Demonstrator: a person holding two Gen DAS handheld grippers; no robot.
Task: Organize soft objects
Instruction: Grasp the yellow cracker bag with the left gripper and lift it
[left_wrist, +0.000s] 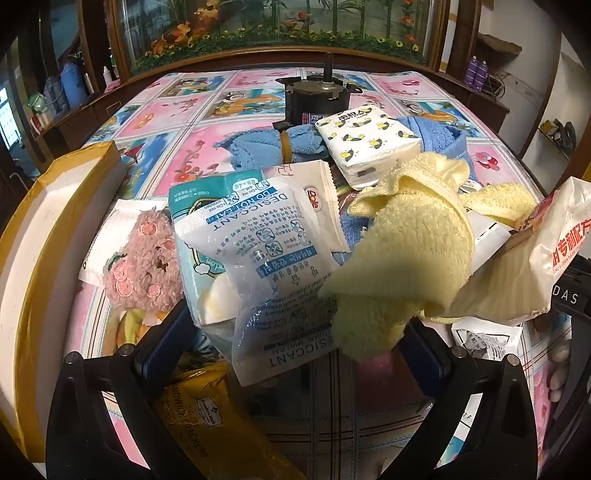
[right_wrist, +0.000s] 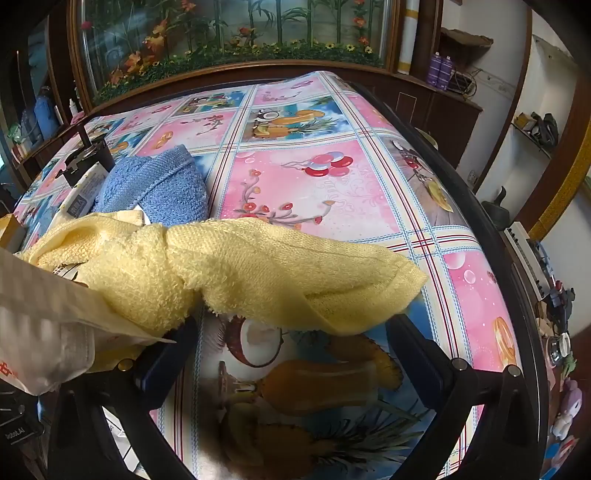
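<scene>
A yellow towel lies crumpled on a pile of packets; in the right wrist view the same yellow towel stretches across both fingertips. My left gripper is open, with a white desiccant packet and the towel's lower end between its fingers, not pinched. My right gripper is open too, just under the towel. A pink plush bear sits left of the packets. A blue towel bundle tied with a band lies behind. Another blue towel is folded at the back.
A white box with yellow tape stands at the left. A tissue pack and a black motor are at the back. A yellow cracker packet lies near my left finger. A printed plastic bag overlaps the towel. The table edge runs along the right.
</scene>
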